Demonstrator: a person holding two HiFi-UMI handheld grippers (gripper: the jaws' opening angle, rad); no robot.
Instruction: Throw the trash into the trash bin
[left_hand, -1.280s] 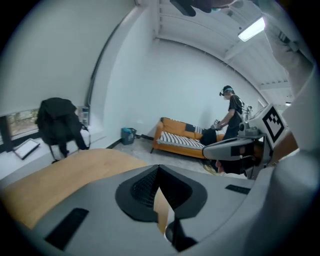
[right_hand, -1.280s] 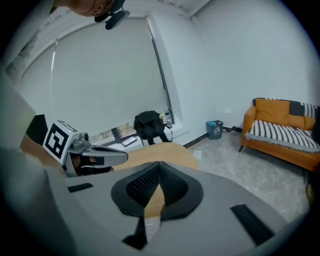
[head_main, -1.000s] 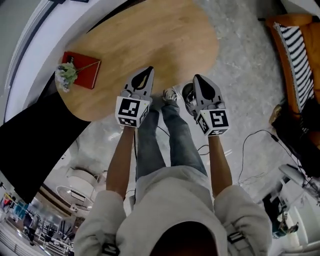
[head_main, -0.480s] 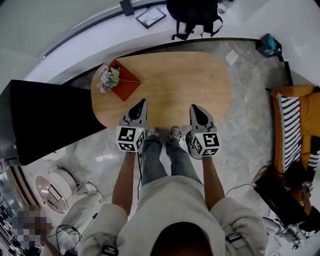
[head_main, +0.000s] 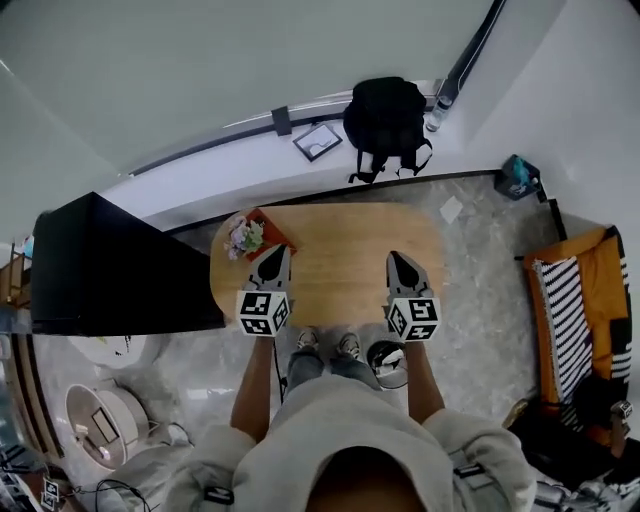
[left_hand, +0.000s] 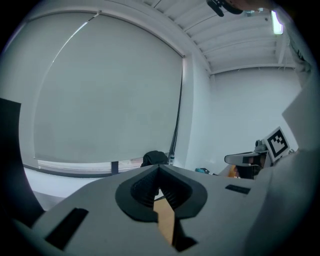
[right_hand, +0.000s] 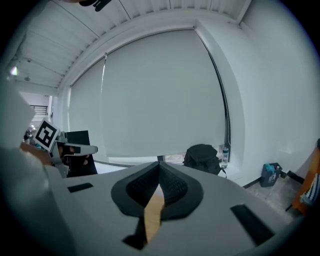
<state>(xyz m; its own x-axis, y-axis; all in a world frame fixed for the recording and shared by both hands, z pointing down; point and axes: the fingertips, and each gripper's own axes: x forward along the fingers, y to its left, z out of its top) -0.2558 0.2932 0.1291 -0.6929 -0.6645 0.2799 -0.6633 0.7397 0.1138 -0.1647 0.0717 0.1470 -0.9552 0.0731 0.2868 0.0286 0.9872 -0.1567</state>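
Round bin by the feet: half covered by the right forearm, its inside unreadable. Left gripper and right gripper hide strips of the wooden table; in both gripper views it's a mere wood sliver behind the jaws. Bouquet too small to make out. Backpack half sunk behind the gripper's body. Person's head cut off by the bottom edge.

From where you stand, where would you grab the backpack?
Probably a strap: two hang loose down the table-facing side of the backpack, which sits on the ledge. Come in level from the table side.
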